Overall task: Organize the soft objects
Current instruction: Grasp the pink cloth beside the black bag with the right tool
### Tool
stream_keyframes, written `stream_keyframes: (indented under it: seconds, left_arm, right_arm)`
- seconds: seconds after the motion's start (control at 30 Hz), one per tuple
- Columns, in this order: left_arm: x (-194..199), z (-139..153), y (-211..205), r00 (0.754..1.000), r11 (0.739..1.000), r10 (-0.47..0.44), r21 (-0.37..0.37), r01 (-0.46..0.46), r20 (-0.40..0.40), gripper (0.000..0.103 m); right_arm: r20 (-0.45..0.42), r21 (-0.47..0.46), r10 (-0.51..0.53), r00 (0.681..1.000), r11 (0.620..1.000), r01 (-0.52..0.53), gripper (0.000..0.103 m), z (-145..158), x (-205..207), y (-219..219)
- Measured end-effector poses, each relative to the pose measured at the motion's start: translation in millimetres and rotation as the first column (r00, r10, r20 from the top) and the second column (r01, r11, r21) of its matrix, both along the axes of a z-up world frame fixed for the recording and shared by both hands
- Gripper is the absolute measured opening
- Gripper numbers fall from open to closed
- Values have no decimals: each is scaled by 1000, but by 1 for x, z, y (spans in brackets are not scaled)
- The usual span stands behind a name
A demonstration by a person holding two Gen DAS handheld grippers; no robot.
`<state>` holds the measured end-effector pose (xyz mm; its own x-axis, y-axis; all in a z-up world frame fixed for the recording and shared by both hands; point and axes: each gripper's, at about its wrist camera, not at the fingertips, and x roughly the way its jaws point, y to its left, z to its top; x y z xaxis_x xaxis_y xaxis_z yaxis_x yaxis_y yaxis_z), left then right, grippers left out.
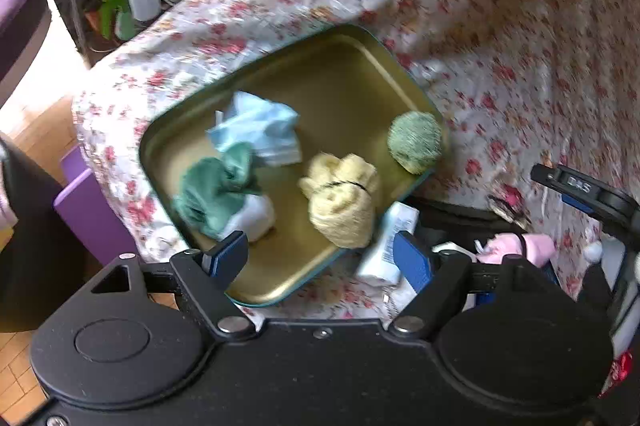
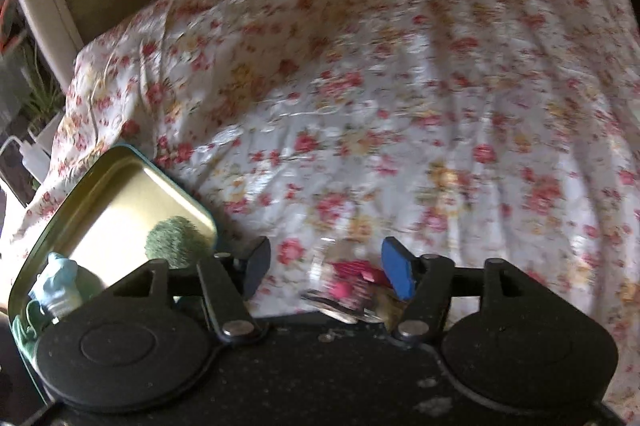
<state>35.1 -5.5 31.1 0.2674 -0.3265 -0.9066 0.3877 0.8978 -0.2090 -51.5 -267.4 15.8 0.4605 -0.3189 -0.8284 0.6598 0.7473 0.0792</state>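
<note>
Soft objects lie in a gold tin tray (image 1: 352, 66) on the flowered cloth (image 1: 500, 46) over the table: a crumpled blue face mask (image 1: 256, 130), a green cloth (image 1: 216, 194), a yellow rolled towel (image 1: 340, 202) and a green fuzzy ball (image 1: 414, 141) near the tray's corner. The left hand-held gripper (image 1: 320, 258) hangs spread wide, empty, above the tray's near edge. The right hand-held gripper (image 2: 326, 268) is also spread apart, holding nothing, just beside the tray.
</note>
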Motion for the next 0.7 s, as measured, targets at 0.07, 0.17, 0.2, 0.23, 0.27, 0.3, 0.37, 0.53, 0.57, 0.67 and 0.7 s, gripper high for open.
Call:
stream_keyframes:
  seconds: [0.07,0.17,0.2,0.23,0.27,0.3,0.37,0.53,0.57,0.67,0.7]
  left_arm:
    - [-2,-3,-9,1000,1000,-20,-2,20,-18,75]
    - [-5,-5,-20,998,999,-42,-2,42,-37,75]
    - [-6,-6,-25,998,999,-50,3,50,-37,75]
    - [-7,-7,-29,998,998,-58,9,58,-37,75]
    - [-9,-8,-33,997,998,-65,15,65,-37,75]
    - [-11,-9,-38,996,997,-75,23,76,-39,75]
    - [-14,-13,-46,994,995,-95,33,97,-49,75]
    - [-22,-20,-63,989,989,-136,57,139,-64,75]
    - [-22,-20,-64,989,989,-134,59,137,-60,75]
    - [-19,-19,-65,992,991,-114,59,117,-50,75]
    - [-18,-19,-65,993,992,-105,59,108,-48,75]
  right_arm:
    - [20,1,-31,999,1000,31,63,-2,-16,-10]
    - [1,42,-72,997,997,72,63,-11,-28,-25]
    - [-12,58,-84,996,995,84,63,-15,-31,-29]
    - [-22,70,-92,996,993,93,63,-17,-33,-32]
    - [-27,82,-96,995,992,97,63,-18,-35,-35]
    - [-28,90,-93,995,991,96,63,-18,-38,-37]
    - [-20,93,-85,996,992,87,66,-16,-44,-38]
    - [25,96,7,1000,995,-9,72,-11,-49,-25]
    - [36,98,37,999,994,-41,76,-11,-50,-20]
    - [50,95,131,990,986,-135,87,-12,-49,-3]
    - [45,90,158,986,983,-162,87,-13,-48,2]
